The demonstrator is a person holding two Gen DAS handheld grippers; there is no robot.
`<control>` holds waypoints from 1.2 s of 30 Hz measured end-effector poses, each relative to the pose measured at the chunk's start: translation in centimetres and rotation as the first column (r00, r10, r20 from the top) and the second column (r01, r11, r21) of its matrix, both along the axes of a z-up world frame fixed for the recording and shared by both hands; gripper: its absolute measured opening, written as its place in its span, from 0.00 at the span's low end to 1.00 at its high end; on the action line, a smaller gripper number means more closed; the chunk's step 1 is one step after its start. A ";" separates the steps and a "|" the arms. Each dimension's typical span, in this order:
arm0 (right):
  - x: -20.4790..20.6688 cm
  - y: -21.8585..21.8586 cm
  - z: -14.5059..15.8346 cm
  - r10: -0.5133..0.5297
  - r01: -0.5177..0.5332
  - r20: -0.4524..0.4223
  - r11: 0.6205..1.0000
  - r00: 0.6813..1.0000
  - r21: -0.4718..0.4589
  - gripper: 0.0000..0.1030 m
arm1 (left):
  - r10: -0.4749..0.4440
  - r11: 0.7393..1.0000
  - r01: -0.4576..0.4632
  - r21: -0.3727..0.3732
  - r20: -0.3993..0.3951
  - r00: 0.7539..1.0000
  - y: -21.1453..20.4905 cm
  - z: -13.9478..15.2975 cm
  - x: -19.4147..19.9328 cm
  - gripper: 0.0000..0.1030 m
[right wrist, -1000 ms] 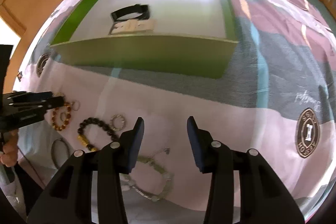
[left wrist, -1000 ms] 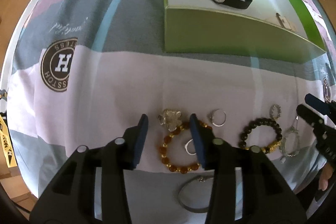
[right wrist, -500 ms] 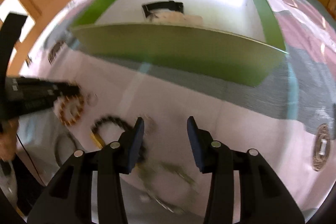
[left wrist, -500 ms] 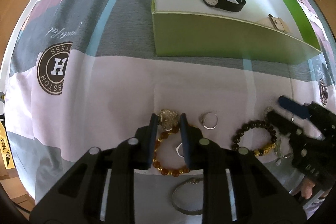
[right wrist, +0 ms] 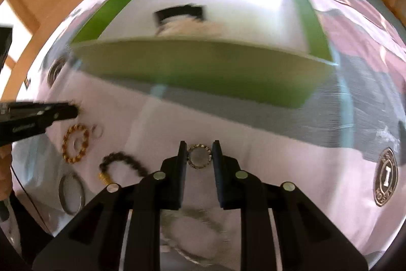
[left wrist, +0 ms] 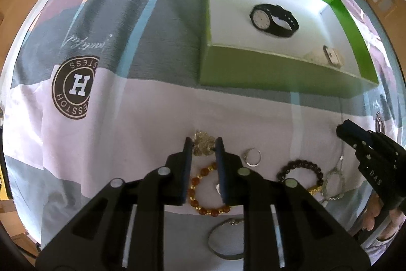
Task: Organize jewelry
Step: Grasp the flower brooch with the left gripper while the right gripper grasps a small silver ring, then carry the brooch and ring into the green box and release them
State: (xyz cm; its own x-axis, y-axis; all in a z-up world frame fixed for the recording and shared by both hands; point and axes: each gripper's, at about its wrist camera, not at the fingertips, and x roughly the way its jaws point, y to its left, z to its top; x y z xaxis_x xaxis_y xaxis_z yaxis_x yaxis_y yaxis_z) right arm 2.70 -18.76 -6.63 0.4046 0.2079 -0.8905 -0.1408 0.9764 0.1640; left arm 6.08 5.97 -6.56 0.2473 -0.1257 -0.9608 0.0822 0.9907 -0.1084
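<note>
Your left gripper (left wrist: pixel 203 144) has its two blue pads drawn in close on either side of a silvery filigree brooch (left wrist: pixel 203 146), which lies on the bedspread (left wrist: pixel 142 128) near its front edge; the pads look to be touching it, though you cannot tell whether it is lifted. Your right gripper (right wrist: pixel 199 147) is narrowed the same way around a small beaded ring (right wrist: pixel 199 156), with the pads at its two sides and the ring flat on the cloth.

Just behind the left pads, toward you, lies an amber bead bracelet (left wrist: pixel 200 194) with a small silver piece inside its loop. Beside it, to the right, sits a silver ring (left wrist: pixel 252 157), then a dark bead bracelet (left wrist: pixel 302 173) with gold beads, then a pale chain bracelet (left wrist: pixel 333 182) under the right gripper's body. A plain metal bangle (left wrist: pixel 224 243) lies nearest the front edge.

Farther back on the bedspread stands the green box (left wrist: pixel 253 70) with its white inside. In it a black watch (left wrist: pixel 274 19) rests toward the middle, and a beige watch (left wrist: pixel 331 57) lies against the near wall toward the right corner. The right wrist view is blurred, so the box's contents there are unclear.
</note>
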 end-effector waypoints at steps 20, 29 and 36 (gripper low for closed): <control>0.1 0.7 -0.8 -0.002 0.002 -0.014 0.998 1.000 -0.059 0.38 | -0.019 0.999 0.021 0.038 -0.056 0.998 -0.7 -1.7 -0.4 0.40; -0.3 2.1 -1.5 0.059 -0.059 -0.003 0.989 0.998 -0.134 0.29 | -0.052 0.998 0.053 0.021 -0.049 0.997 -2.2 -2.0 -0.2 0.23; -0.4 1.8 -1.0 0.063 -0.062 0.006 0.994 0.998 -0.088 0.21 | -0.039 0.999 0.039 -0.001 0.006 0.999 -2.2 -0.7 0.1 0.20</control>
